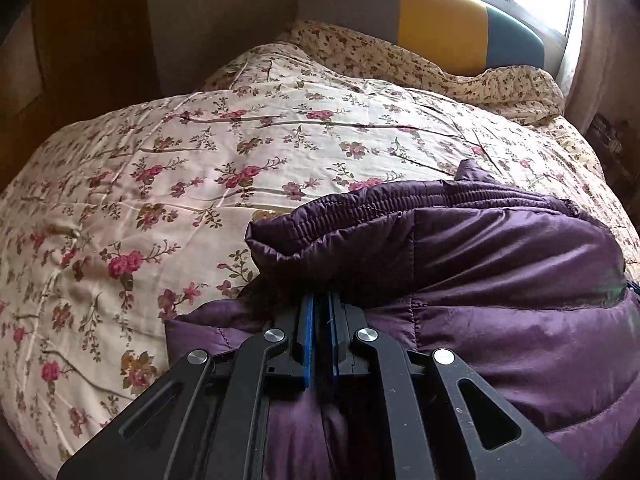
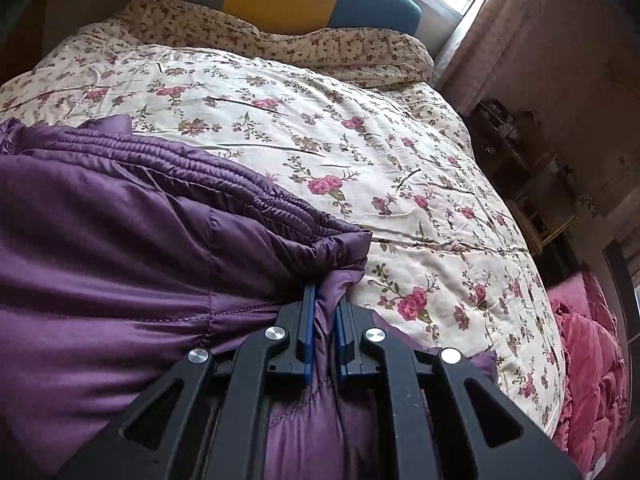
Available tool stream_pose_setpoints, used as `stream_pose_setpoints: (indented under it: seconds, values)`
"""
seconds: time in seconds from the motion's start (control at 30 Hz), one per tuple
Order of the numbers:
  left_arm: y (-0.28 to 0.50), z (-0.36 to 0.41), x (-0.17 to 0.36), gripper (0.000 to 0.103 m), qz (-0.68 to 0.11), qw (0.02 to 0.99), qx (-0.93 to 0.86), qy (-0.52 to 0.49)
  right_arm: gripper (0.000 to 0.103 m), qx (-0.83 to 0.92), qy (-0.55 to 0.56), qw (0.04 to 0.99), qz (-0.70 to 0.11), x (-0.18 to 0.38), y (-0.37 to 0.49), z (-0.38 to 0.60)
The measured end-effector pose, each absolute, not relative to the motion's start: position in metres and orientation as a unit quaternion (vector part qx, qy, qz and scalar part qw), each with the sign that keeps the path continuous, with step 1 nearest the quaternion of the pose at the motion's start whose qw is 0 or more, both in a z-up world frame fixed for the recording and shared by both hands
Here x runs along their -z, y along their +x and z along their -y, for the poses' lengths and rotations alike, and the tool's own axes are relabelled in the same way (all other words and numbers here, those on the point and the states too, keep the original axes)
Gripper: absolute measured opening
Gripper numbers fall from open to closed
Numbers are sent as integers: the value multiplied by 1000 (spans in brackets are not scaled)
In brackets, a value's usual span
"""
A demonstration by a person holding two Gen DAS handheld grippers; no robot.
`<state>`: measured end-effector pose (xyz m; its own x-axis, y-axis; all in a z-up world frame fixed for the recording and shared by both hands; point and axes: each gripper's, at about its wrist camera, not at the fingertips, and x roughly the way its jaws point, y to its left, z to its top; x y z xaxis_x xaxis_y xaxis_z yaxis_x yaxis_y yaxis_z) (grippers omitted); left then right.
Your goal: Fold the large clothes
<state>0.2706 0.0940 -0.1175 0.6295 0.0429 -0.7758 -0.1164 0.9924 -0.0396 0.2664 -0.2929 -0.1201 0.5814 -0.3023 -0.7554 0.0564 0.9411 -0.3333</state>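
A large purple quilted garment [image 1: 500,264] with an elastic ribbed band lies on the floral bed cover [image 1: 200,168]. My left gripper [image 1: 320,304] is shut on the garment's left edge, its blue pads pressed together on the fabric under a folded-over layer. In the right wrist view the same garment [image 2: 120,232] fills the left half. My right gripper [image 2: 325,300] is shut on its right edge, with purple fabric bunched between the blue pads. The fingertips of both grippers are partly buried in fabric.
The bed cover [image 2: 400,152] spreads out beyond the garment. A rolled floral quilt [image 1: 460,72] lies by the grey, yellow and teal headboard [image 1: 440,28] under a window. A pink blanket [image 2: 592,368] lies off the bed's right side, near cluttered furniture [image 2: 520,168].
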Motion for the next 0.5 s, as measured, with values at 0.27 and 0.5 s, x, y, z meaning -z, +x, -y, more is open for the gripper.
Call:
stream_pose_setpoints:
  seconds: [0.27, 0.5]
  values:
    - [242, -91, 79, 68, -380, 922, -38, -64, 47, 105, -125, 893, -419, 86, 246, 291]
    - [219, -59, 54, 68, -354, 933, 15, -68, 51, 45, -94, 920, -379, 47, 208, 247]
